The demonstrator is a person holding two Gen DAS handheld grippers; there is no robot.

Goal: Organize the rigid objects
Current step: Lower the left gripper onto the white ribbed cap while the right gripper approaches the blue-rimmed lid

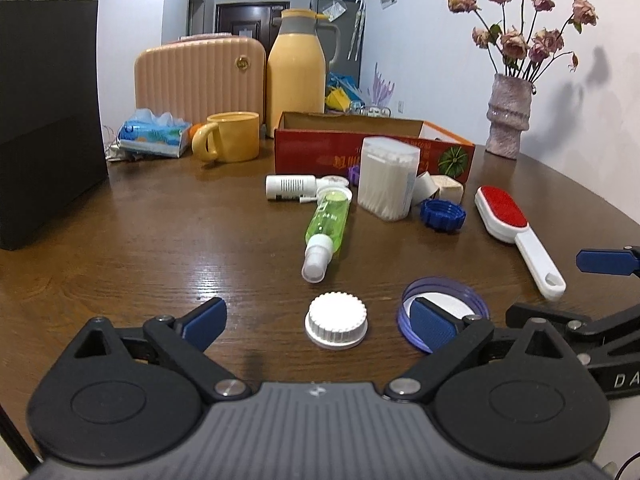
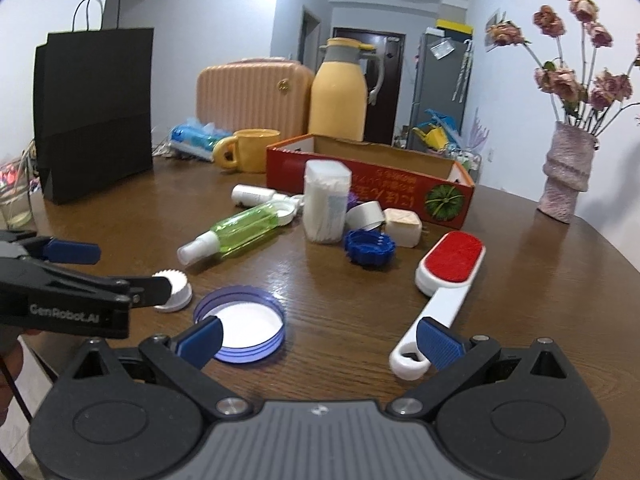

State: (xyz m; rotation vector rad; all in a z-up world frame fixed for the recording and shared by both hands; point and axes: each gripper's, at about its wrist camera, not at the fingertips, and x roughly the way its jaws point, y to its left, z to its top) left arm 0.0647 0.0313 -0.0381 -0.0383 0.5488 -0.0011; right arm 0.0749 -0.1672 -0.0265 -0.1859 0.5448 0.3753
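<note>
White ribbed bottle cap (image 1: 336,326) on wooden table (image 1: 160,240), between spread left gripper (image 1: 320,322) fingers, purple lid (image 1: 442,312) just beside cap, right gripper (image 2: 318,338) spread wide, holding nothing.

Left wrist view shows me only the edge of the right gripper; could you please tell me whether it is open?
Observer: Yes, the right gripper is open and holds nothing.
Operator: Thank you. What is nearest its fingers?
Observer: The purple lid lies at its left finger, and the lint brush handle at its right.
Operator: Is anything beside the black bag, outside my frame?
Observer: A clear glass stands there, at the table's edge.
</note>
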